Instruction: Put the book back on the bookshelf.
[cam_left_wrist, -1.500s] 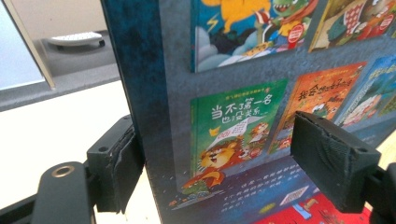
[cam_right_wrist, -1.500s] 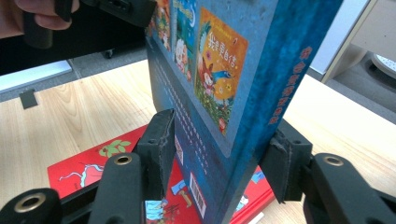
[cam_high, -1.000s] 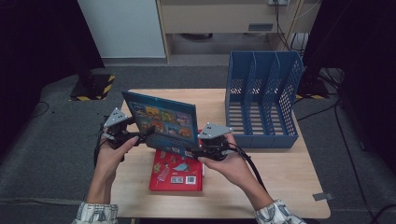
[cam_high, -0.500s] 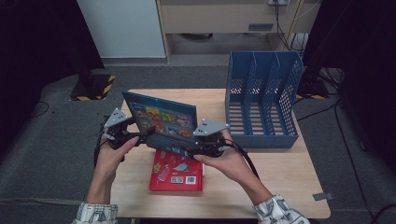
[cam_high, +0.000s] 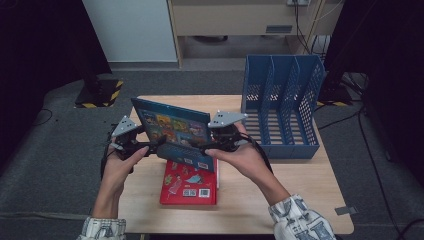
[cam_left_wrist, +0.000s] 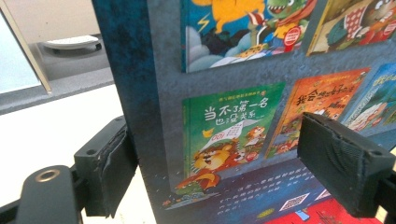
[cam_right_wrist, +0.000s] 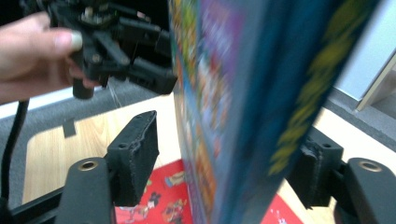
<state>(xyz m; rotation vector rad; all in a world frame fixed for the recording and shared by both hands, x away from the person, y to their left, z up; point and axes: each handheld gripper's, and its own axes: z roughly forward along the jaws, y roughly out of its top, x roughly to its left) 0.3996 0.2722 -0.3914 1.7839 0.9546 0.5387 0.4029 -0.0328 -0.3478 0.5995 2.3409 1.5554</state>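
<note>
Books are my work here. I am pinching the blue book with my left gripper, upright above the table. My right gripper has just been opening, its pads standing off both covers. It seems stiff and light; edges are gripping best.

A light wooden table is set on a grey carpeted floor. Beyond its far edge, a white panel and a beige cabinet are seen against the wall. A black-and-yellow striped base is placed off the far left corner. Dark surroundings are found on both sides.
</note>
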